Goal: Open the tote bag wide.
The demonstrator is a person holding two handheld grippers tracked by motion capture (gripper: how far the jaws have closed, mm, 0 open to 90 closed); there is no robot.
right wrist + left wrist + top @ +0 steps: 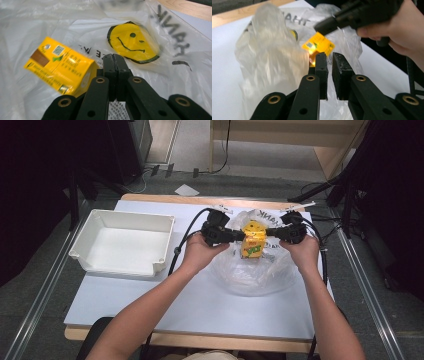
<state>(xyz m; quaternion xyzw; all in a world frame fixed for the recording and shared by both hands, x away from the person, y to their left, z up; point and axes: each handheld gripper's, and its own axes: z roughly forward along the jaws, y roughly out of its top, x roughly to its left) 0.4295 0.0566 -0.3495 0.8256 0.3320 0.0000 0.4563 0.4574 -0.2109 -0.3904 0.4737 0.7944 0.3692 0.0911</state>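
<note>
Both grippers up over the table (150, 320), on either side of the clear plastic bag (250, 270). My left gripper (329, 58): jaws nearly together, narrow gap, can't tell if film is pinched there. My right gripper (115, 60): jaws fully together on bag film. Yellow carton (253, 240) sits between them, tilted, at the bag's mouth. White bin (125, 242) well left.
</note>
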